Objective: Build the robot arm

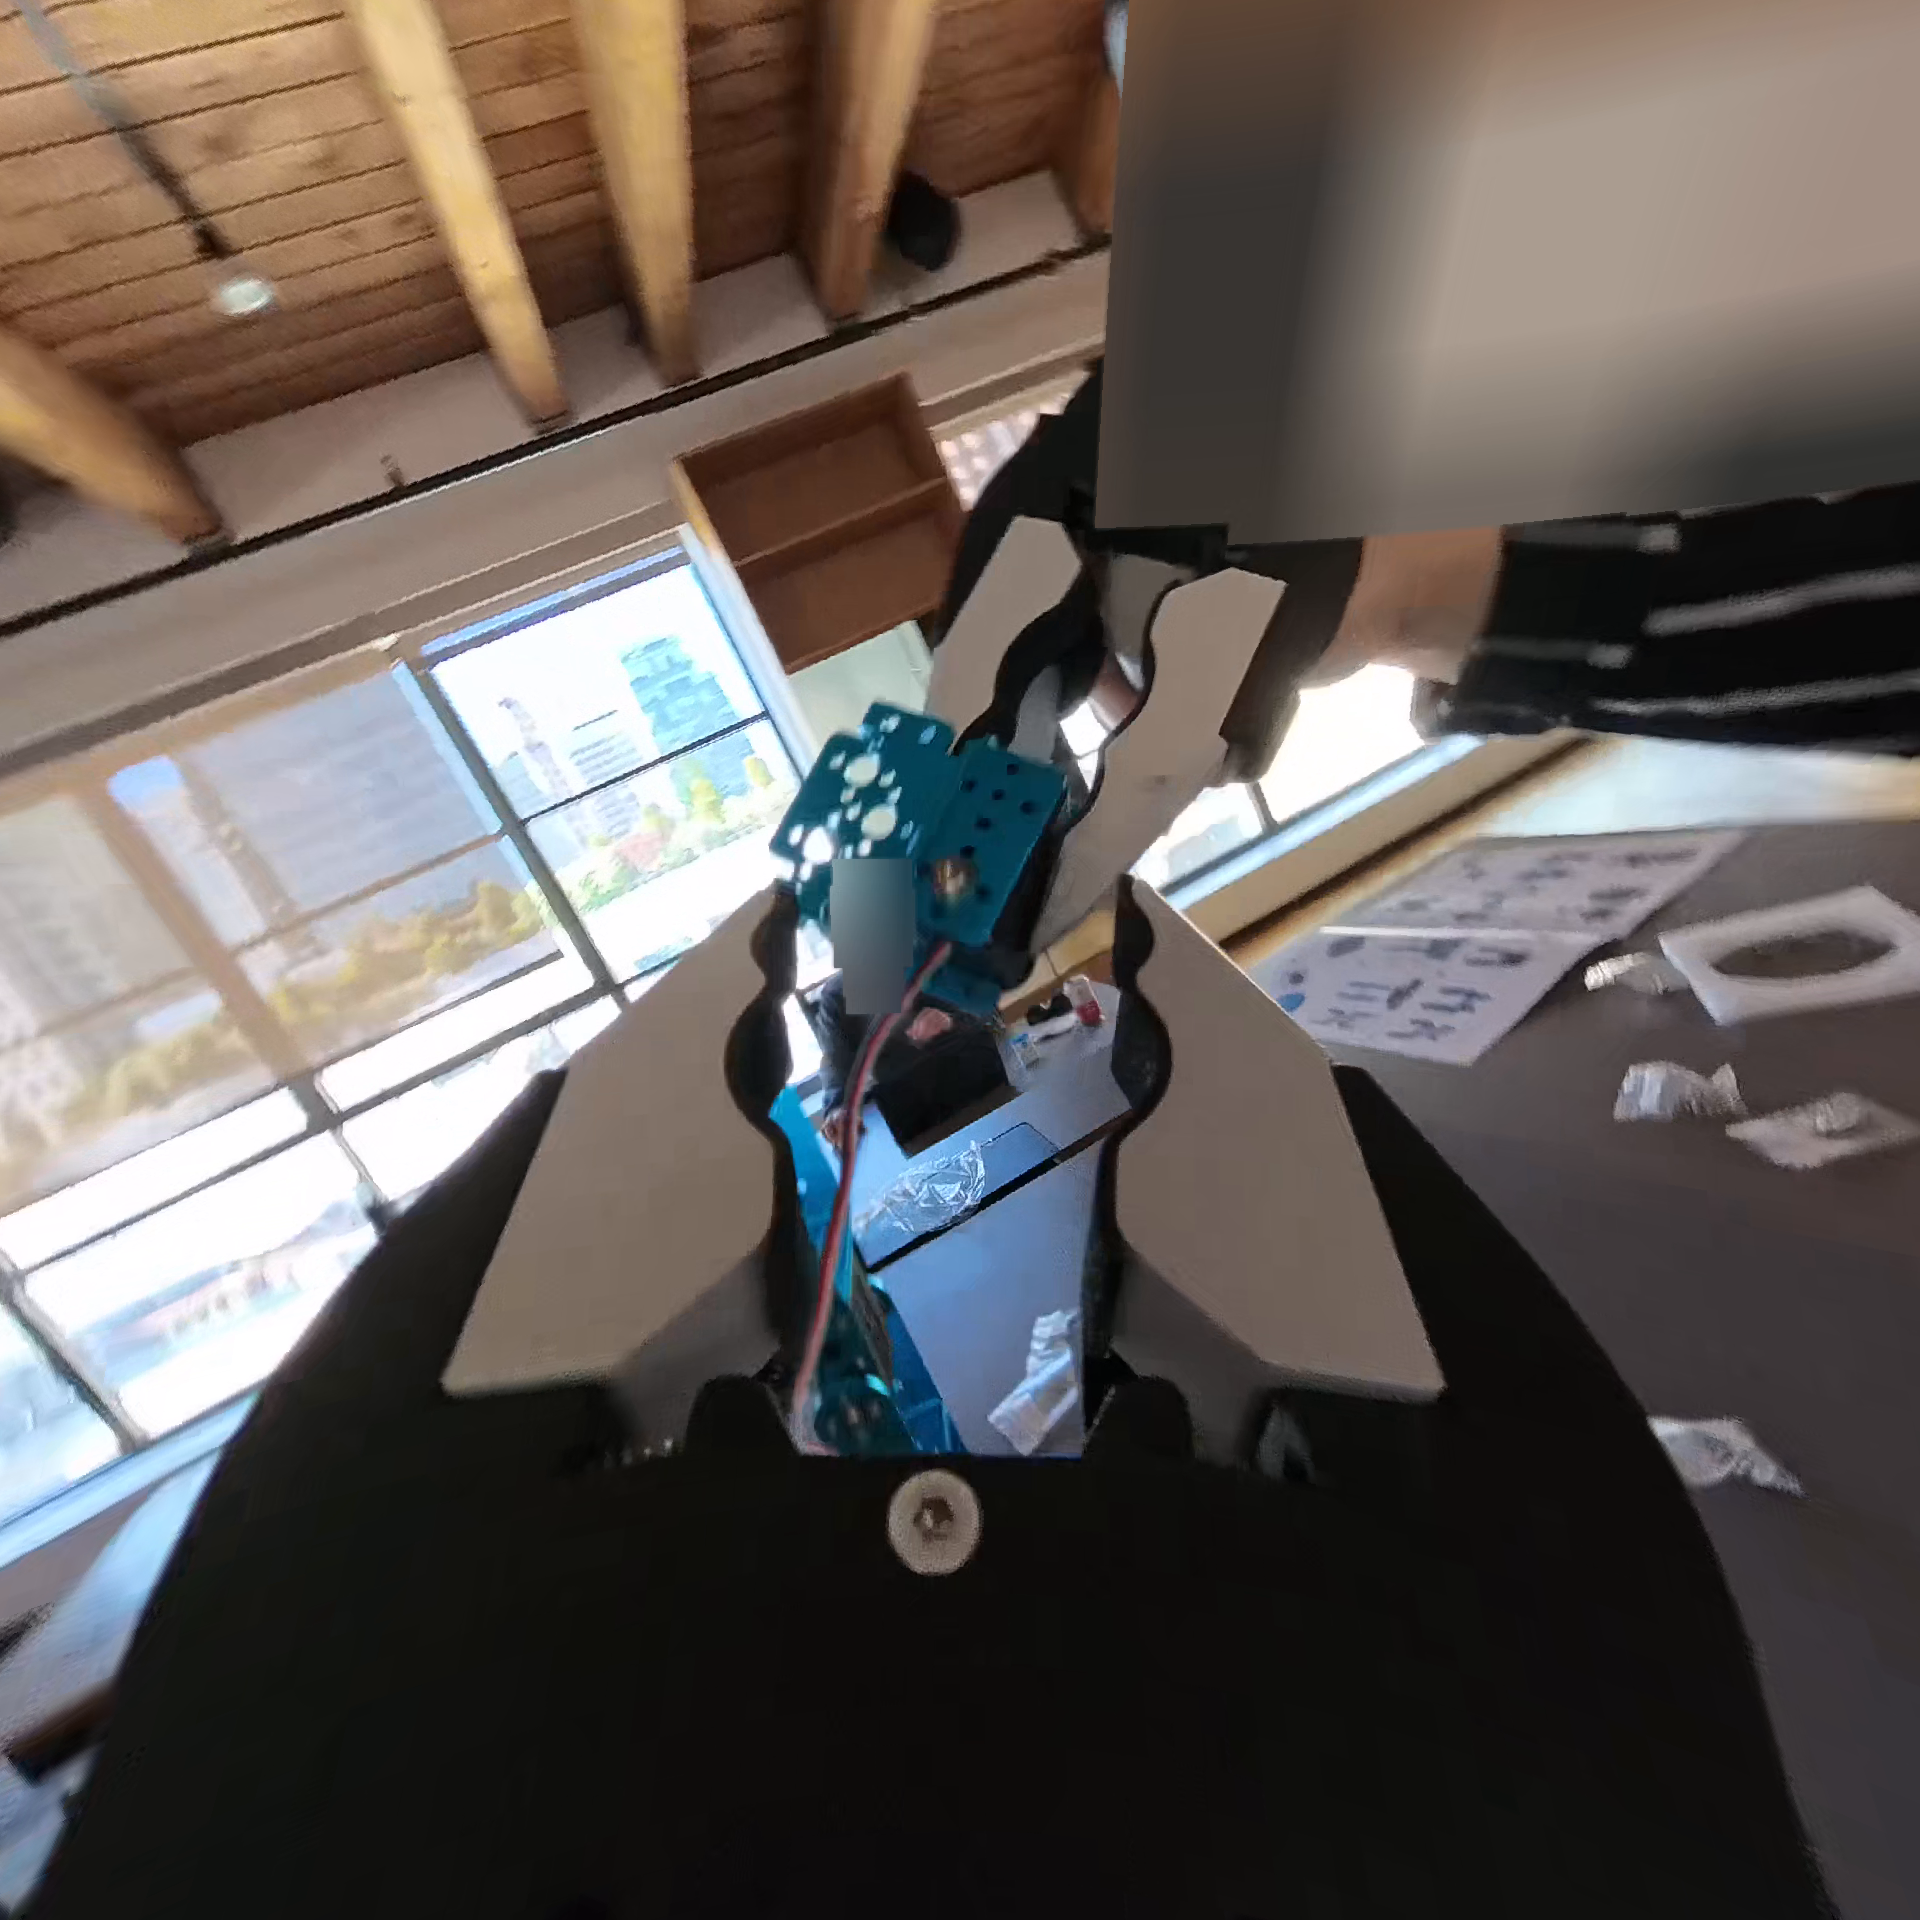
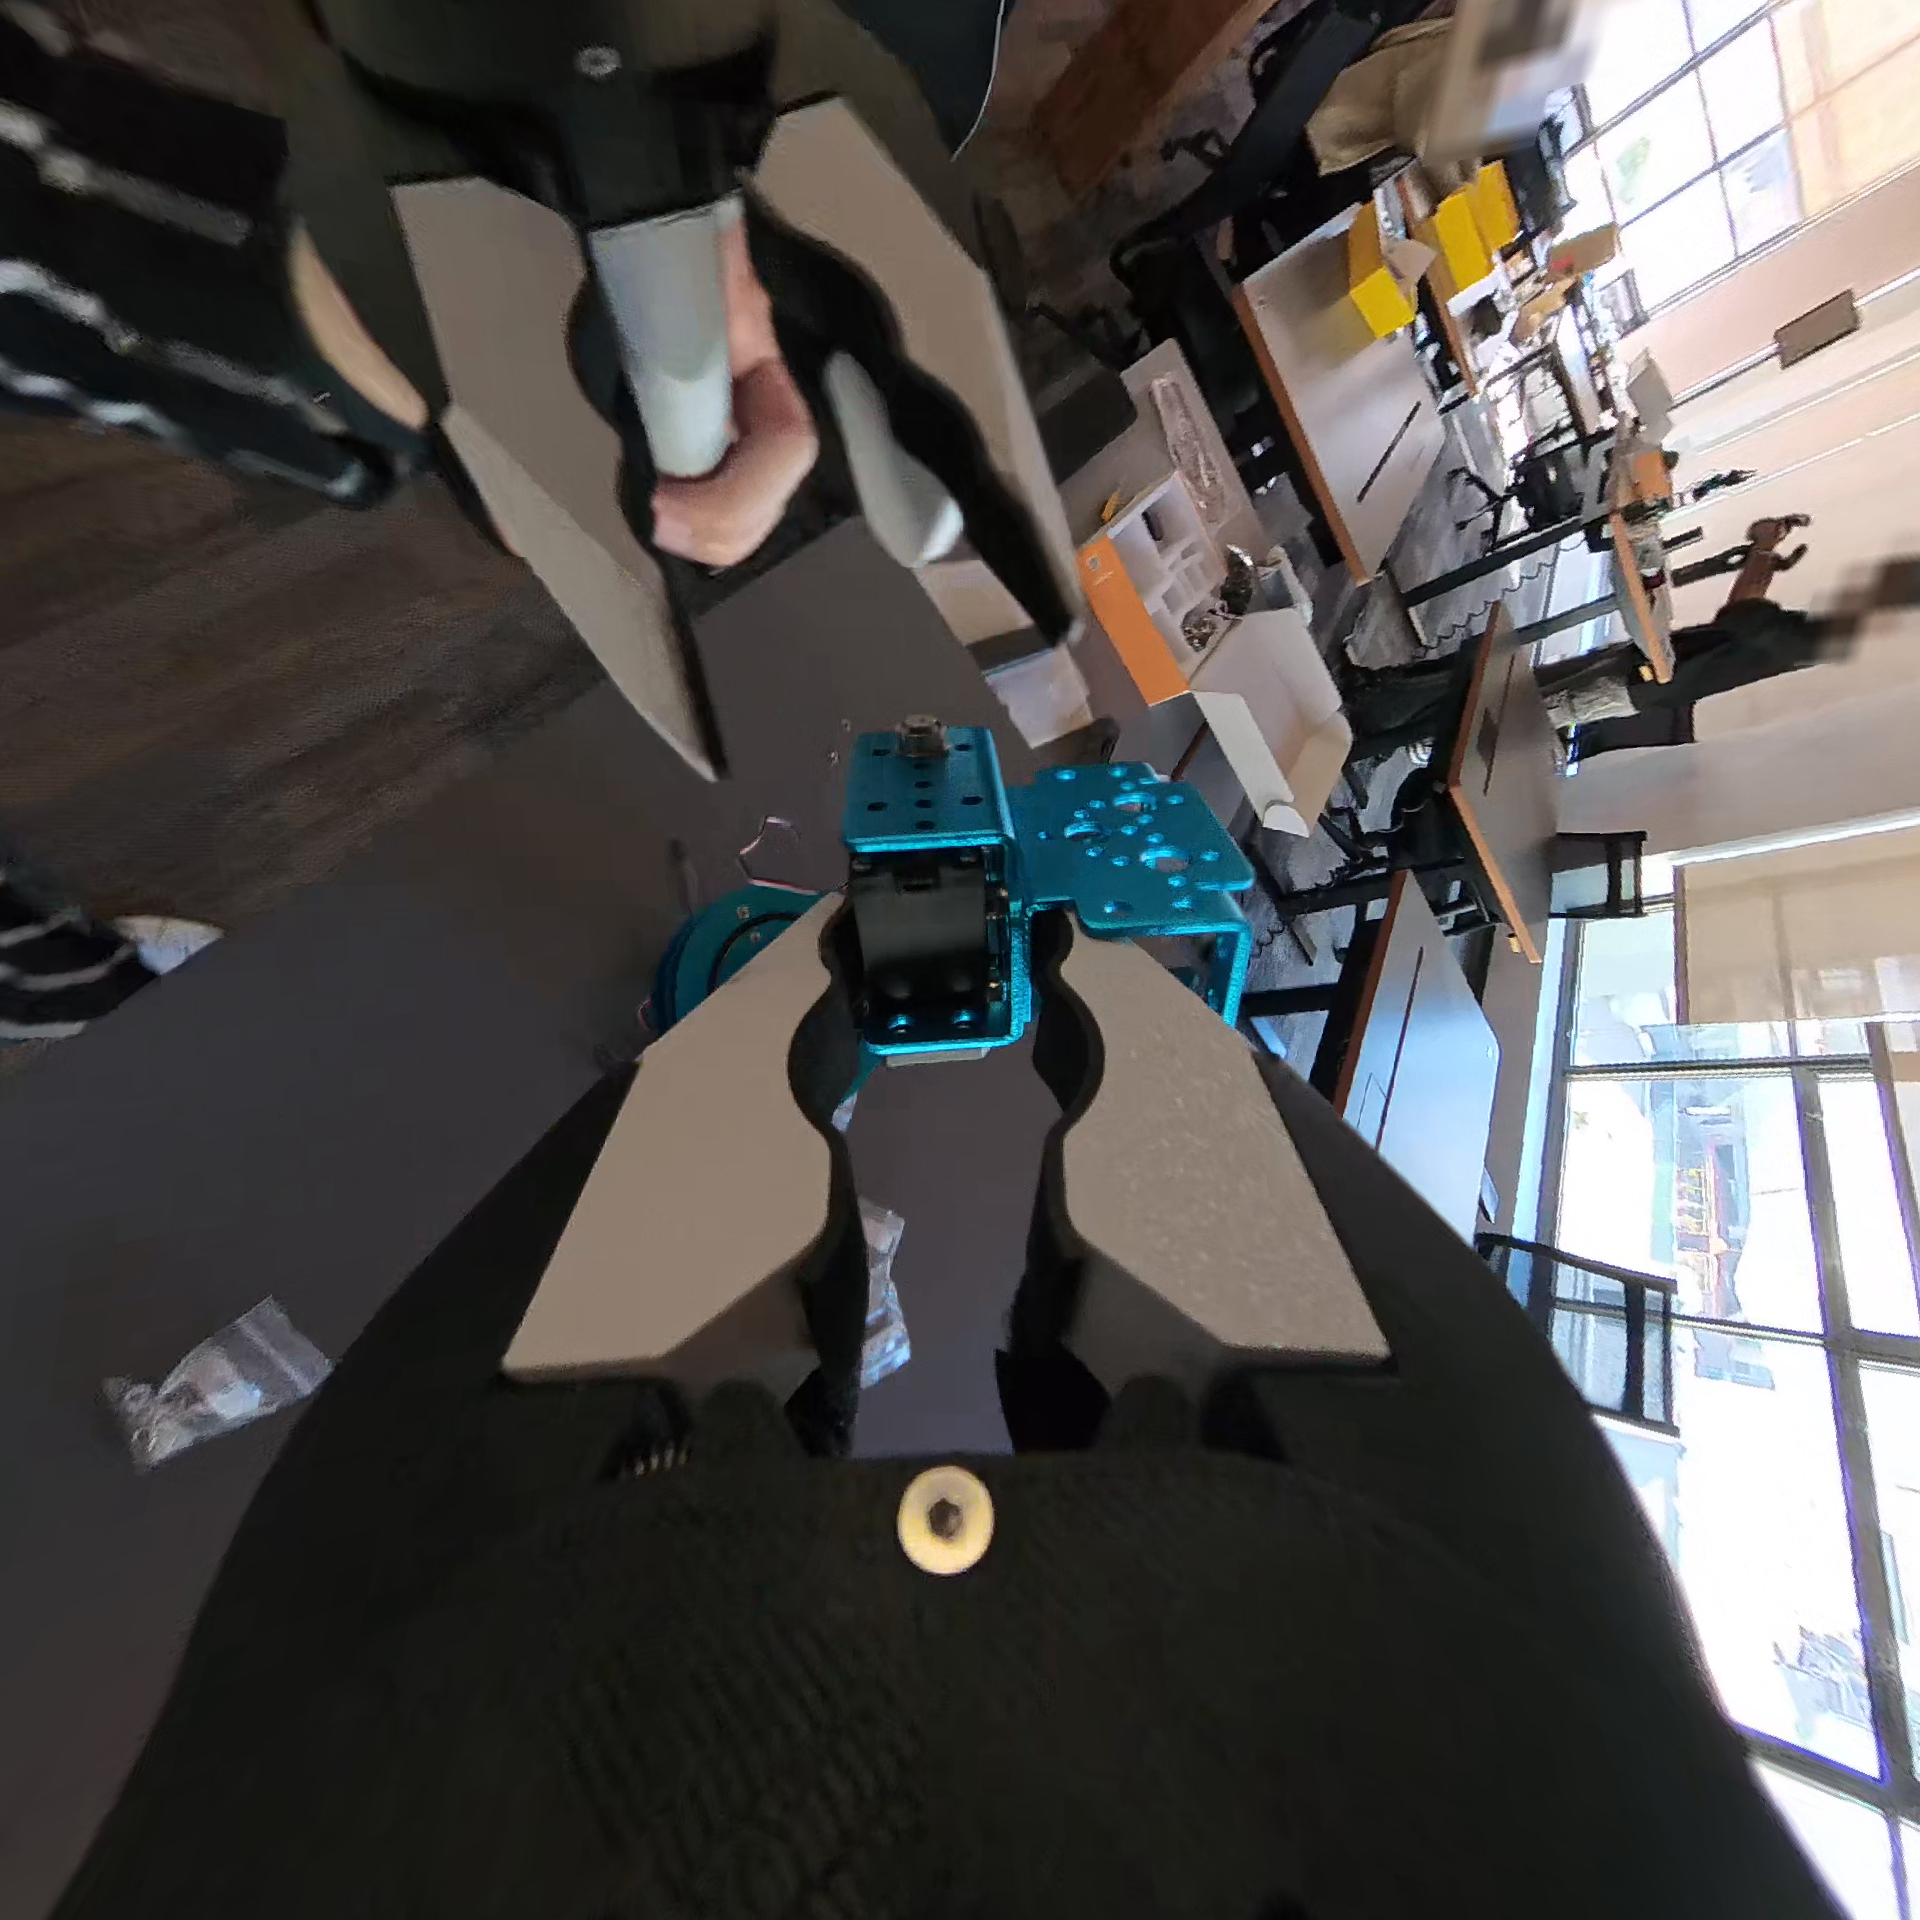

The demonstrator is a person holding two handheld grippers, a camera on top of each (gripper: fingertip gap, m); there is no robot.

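Observation:
My right gripper is shut on a blue metal servo bracket that holds a black servo, with a perforated blue plate attached on its right. It holds this above a dark table. My left gripper is open and empty, its tips just above and apart from the bracket. In the left wrist view the left gripper is open, with the bracket just beyond its tips, gripped by the right gripper. A red and brown cable hangs down between the left fingers.
A teal round disc lies on the table behind the right gripper. Printed sheets, a white foam frame and small plastic bags lie on the table. A bag of screws lies left. An orange and white box stands beyond. My left and right fingertips are right by each other.

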